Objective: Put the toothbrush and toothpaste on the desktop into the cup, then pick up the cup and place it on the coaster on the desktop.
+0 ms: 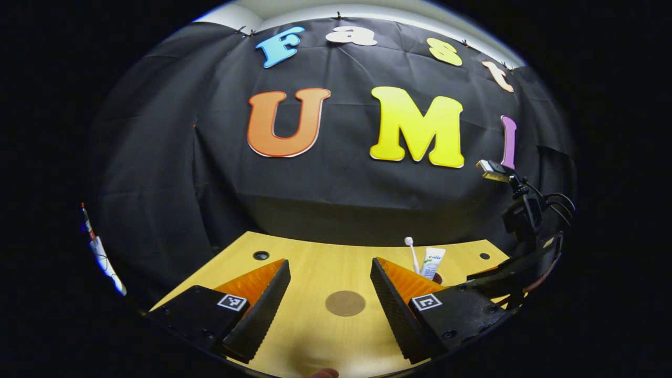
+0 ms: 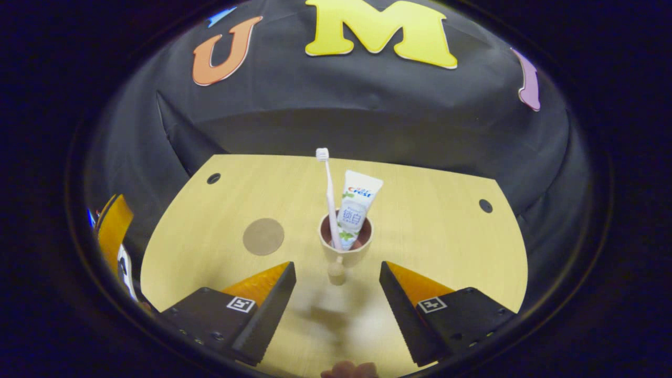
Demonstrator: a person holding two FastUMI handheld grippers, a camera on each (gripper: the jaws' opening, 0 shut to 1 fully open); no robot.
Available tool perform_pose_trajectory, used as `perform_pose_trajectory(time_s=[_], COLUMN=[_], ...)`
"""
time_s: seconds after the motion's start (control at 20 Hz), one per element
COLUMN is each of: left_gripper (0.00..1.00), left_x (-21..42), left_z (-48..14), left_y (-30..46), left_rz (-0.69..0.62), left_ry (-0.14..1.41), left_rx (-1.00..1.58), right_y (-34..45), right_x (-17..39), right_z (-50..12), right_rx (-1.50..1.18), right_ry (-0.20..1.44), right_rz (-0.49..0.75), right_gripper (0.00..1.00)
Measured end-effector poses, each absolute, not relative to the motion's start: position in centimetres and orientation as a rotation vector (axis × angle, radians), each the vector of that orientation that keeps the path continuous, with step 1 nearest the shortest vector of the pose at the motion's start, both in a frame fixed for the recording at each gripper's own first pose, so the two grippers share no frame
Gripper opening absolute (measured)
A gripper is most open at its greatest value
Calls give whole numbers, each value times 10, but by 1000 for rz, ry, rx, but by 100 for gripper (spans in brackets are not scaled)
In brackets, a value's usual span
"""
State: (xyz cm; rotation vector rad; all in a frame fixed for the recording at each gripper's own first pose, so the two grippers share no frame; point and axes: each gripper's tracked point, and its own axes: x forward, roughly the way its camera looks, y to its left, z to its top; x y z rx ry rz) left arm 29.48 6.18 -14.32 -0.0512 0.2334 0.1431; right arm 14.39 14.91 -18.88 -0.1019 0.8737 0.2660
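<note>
Because its fingers are spread wide with nothing between them, the right gripper (image 2: 336,294) looks set to take the cup (image 2: 346,242), which stands on the desk (image 2: 446,236) just ahead of the fingertips and centred in the gap. That lining-up makes sense: the toothbrush (image 2: 327,194) and the toothpaste (image 2: 356,207) both stand in the cup already, leaning slightly apart with the brush head up, so I judge the loading done and the lift of the cup to be next. The cup's small handle points back toward the gripper, so the fingers would have to close on the round wall either side of it. The gripper is held low and roughly level, tipped a little down at the desk.

The left gripper (image 1: 331,294) is likewise wide open and empty, hovering low over the desk. Between its fingers lies the coaster (image 1: 345,303), a flat brown disc, bare and waiting; in the right gripper view it sits to the left of the cup, apart from it. Beyond its right finger the toothbrush and toothpaste poke up, with the other gripper just beside them.
</note>
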Motion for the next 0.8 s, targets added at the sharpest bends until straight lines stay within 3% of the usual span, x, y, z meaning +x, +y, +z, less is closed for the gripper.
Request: perform_pose_trajectory(time_s=[0.5, 0.8], left_gripper=[98, 98], left_x=[255, 249], left_z=[-135, -142], left_y=[146, 154], left_rz=[308, 360], left_ry=[254, 282], left_rx=[-50, -50], right_y=[152, 149], right_x=[181, 193], right_z=[-259, -286], right_rx=[-33, -58], right_ry=[1263, 1319], right_rz=[123, 92], right_gripper=[95, 93])
